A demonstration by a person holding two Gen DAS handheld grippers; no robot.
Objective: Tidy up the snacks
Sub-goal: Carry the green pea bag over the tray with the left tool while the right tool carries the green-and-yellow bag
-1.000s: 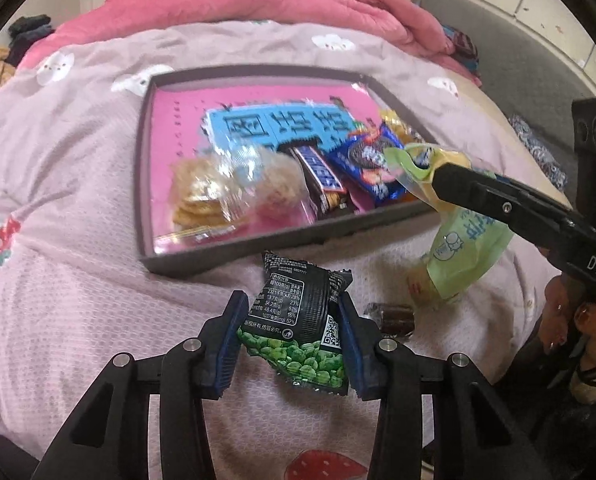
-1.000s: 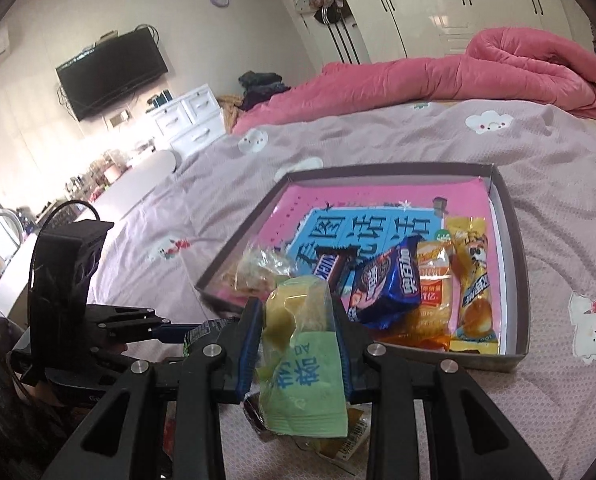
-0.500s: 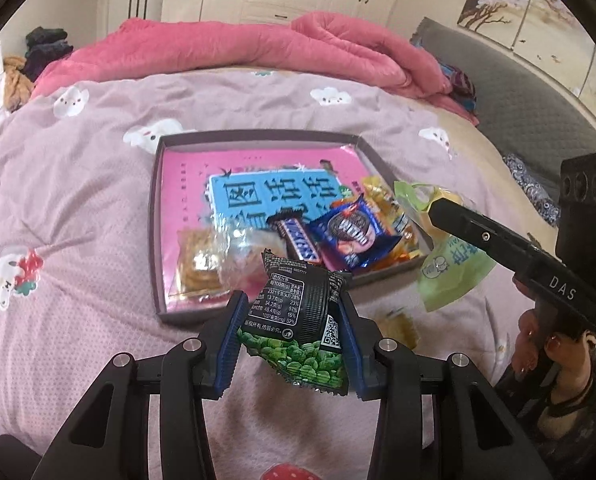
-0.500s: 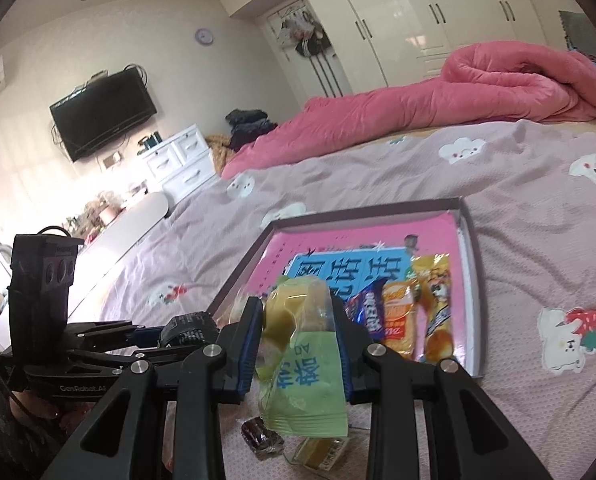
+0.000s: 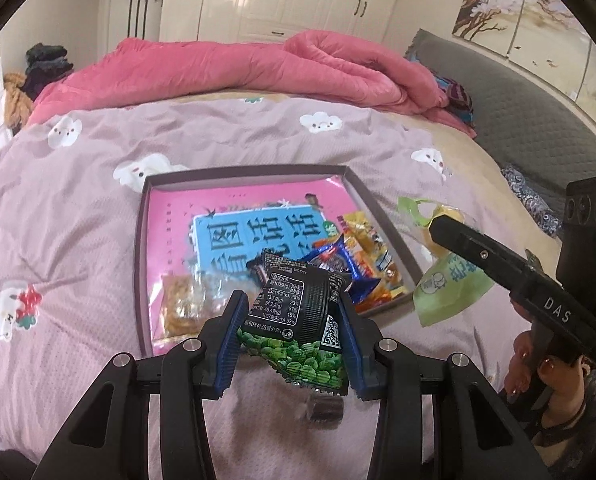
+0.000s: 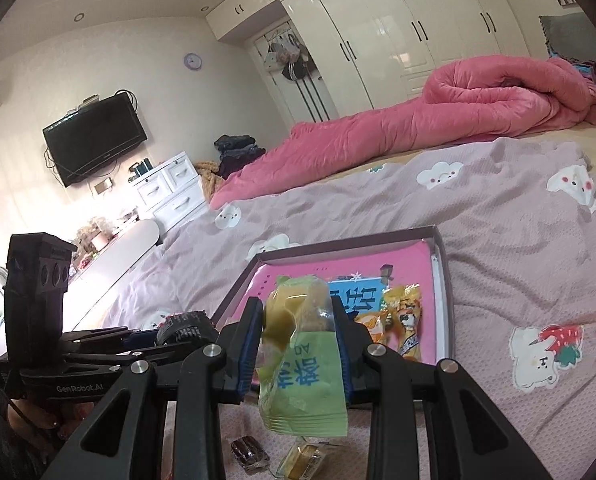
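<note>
Green pea packet (image 5: 298, 320): black top with nutrition print, green peas below, pinched in the left gripper (image 5: 292, 342) above the bed.
Pale green snack bag (image 6: 302, 368): yellow top, blue lettering, clamped in the right gripper (image 6: 298, 354).
Tray (image 5: 140, 264): grey rim, pink liner, several snacks inside.
Bed (image 5: 70, 240): lilac cloud-print sheet, pink duvet (image 5: 234, 68) behind, white wardrobes (image 6: 398, 28) beyond.

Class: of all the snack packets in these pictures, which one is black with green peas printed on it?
The pea packet, clamped in the left gripper. The right gripper holds a pale green packet instead.
</note>
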